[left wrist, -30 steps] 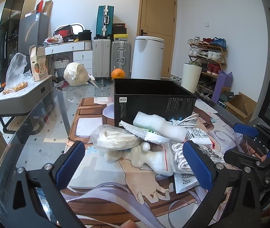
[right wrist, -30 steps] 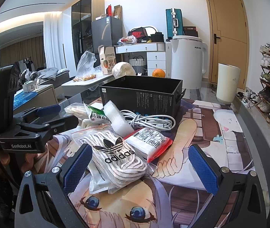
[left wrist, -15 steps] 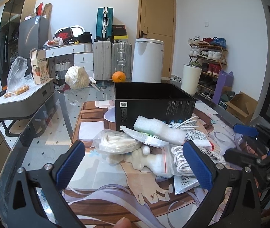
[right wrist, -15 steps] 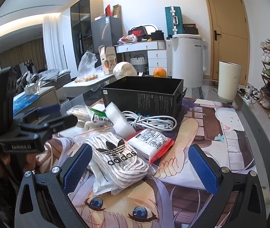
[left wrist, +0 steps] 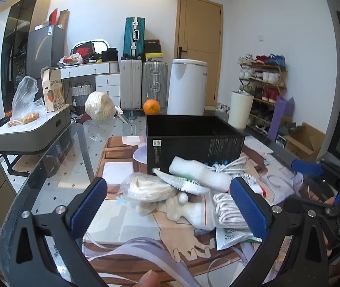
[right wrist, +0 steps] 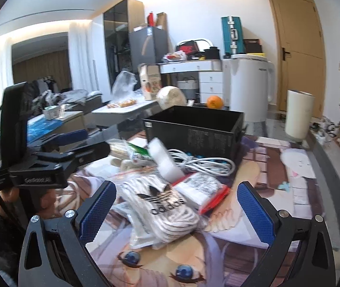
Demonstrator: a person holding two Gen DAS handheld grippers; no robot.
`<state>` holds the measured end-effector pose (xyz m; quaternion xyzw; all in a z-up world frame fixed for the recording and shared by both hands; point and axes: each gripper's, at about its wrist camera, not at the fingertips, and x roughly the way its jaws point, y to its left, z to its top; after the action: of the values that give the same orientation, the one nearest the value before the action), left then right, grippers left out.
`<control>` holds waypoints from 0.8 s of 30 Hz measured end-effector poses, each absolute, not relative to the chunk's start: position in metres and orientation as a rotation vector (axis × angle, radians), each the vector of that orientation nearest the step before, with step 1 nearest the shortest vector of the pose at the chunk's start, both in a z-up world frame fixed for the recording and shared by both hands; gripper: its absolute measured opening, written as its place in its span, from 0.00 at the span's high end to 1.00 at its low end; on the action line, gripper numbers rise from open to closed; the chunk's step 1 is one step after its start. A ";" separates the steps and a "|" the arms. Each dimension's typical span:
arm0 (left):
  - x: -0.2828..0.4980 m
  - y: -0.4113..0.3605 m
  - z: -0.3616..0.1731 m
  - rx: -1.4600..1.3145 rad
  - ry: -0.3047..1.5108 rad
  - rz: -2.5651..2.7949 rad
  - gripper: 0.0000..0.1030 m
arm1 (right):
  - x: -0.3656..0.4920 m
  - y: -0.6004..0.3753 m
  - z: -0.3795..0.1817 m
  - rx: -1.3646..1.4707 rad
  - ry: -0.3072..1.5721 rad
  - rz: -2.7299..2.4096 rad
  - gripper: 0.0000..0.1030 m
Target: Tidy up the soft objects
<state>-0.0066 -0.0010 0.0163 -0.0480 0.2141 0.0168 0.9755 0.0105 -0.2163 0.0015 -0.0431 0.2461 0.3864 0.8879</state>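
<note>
A pile of soft items lies on the printed mat in front of an open black box (left wrist: pixel 193 138) (right wrist: pixel 193 131). It holds a clear bag of cream yarn (left wrist: pixel 149 189), a white plush toy (left wrist: pixel 181 205), a white foam roll (left wrist: pixel 198 172) (right wrist: pixel 166 160), a coiled white cable (right wrist: pixel 203 162), a bagged adidas cord bundle (right wrist: pixel 167 205) (left wrist: pixel 227 210) and a red-edged packet (right wrist: pixel 203 186). My left gripper (left wrist: pixel 167 205) is open, just short of the yarn bag and plush. My right gripper (right wrist: pixel 177 211) is open, its fingers either side of the adidas bundle, nothing gripped.
The glass table (left wrist: pixel 57 167) extends left of the mat. An orange (left wrist: pixel 151 107) and a bagged cabbage (left wrist: pixel 99 106) sit at the far edge. A white bin (left wrist: pixel 186 86), suitcases (left wrist: pixel 143 83) and a shoe rack (left wrist: pixel 263 88) stand beyond.
Both grippers rose and drew back slightly, staying open. The right view swung left, so the left gripper shows larger in it. The pile has not moved.
</note>
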 end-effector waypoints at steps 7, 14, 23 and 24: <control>-0.003 0.001 0.015 -0.104 0.465 0.017 0.00 | 0.007 -0.209 0.002 -0.118 0.521 0.803 0.00; 0.001 0.000 0.011 -0.105 0.506 -0.039 0.00 | 0.013 -0.212 0.003 -0.118 0.545 0.764 0.00; -0.005 -0.002 0.012 -0.084 0.485 -0.053 0.00 | 0.017 -0.208 -0.003 -0.123 0.607 0.807 0.00; -0.006 -0.001 0.013 -0.096 0.479 -0.057 0.00 | 0.016 -0.205 -0.004 -0.132 0.616 0.813 0.00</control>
<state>-0.0060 -0.0007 0.0125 -0.0475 0.2369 -0.0282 0.9700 0.0165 -0.2052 -0.0040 -0.0629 0.2946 0.3889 0.8706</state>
